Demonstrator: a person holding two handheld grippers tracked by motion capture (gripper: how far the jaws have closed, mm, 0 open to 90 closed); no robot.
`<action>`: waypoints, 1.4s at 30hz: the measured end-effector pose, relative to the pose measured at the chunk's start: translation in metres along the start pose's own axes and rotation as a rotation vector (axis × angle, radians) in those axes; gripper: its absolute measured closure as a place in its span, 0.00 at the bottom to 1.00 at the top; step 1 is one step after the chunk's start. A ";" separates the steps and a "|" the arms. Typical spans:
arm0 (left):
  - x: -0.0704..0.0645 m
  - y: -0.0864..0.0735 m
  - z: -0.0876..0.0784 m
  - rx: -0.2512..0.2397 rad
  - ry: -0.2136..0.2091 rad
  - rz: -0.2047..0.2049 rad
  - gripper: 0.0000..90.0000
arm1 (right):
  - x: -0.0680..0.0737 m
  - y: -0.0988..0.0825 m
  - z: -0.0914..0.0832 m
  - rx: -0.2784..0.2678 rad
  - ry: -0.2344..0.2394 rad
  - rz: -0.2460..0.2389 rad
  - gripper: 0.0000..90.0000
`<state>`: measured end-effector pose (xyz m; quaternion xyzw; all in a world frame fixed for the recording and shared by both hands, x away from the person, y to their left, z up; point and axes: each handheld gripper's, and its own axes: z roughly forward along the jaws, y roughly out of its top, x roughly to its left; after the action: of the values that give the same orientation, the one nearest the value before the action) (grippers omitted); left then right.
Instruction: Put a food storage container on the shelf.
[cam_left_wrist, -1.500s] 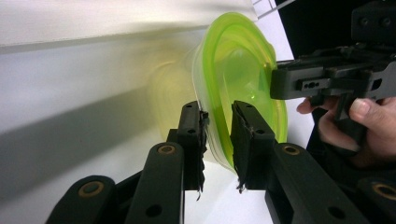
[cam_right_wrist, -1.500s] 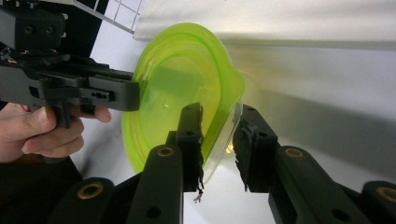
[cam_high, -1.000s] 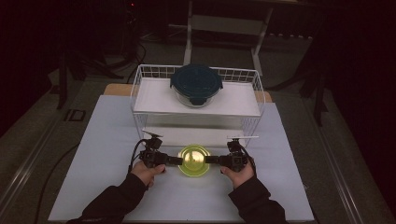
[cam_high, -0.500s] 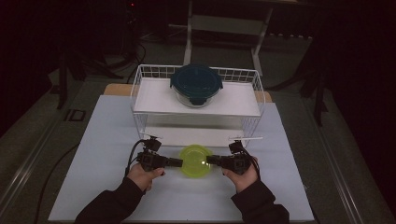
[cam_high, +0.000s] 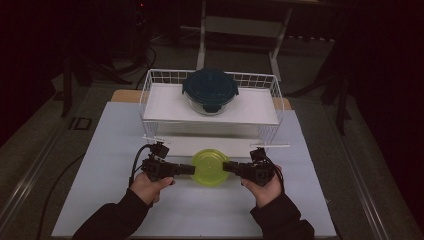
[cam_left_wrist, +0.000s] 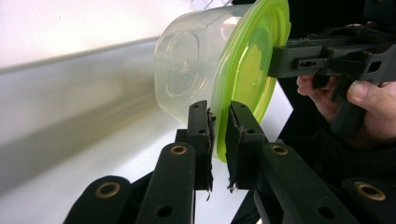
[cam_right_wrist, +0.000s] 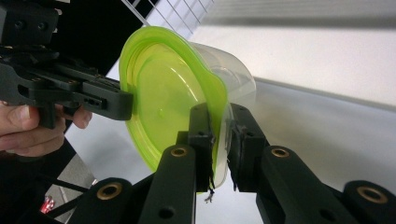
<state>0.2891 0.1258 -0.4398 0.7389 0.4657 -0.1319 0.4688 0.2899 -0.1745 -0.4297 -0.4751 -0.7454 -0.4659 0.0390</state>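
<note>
- Clear container (cam_left_wrist: 187, 70): round, translucent plastic tub with smooth, slightly frosted walls and a moulded ring in its base. It is hanging between your two grippers over the front half of the tabletop, just in front of the wire basket.
- Green lid (cam_high: 211, 168): lime, glossy, disc-shaped plastic with a raised lip, sitting on the container's mouth.
- Left gripper (cam_left_wrist: 218, 135): black, matte, with brass-coloured pivot pins. You are clamping its fingers (cam_left_wrist: 200, 126) on the lid's rim at your left side, with torn padding showing along the inner faces.
- Right gripper (cam_right_wrist: 222, 135): same build. You are pinching its fingers (cam_right_wrist: 201, 130) on the opposite rim of the lid and container edge.
- Wire basket (cam_high: 150, 95): white, rectangular, thin grid walls, standing at the far side of the tabletop with a flat white floor.
- Glass bowl (cam_high: 210, 97): round and clear with a dark teal clip-on lid, resting inside the basket.
- Tabletop (cam_high: 100, 150): pale, flat, matte sheet.
</note>
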 end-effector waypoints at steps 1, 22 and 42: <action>-0.003 0.002 -0.003 -0.007 -0.005 0.004 0.89 | 0.001 0.001 -0.002 -0.004 0.002 -0.001 0.90; -0.049 0.036 -0.044 -0.101 -0.004 0.104 0.90 | 0.036 0.037 -0.041 -0.117 0.023 -0.053 0.90; -0.086 0.090 -0.086 -0.198 0.029 0.189 0.90 | 0.068 0.098 -0.070 -0.231 0.015 -0.115 0.90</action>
<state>0.2958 0.1356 -0.2888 0.7313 0.4117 -0.0297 0.5430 0.2985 -0.1692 -0.2919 -0.4296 -0.7124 -0.5538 -0.0373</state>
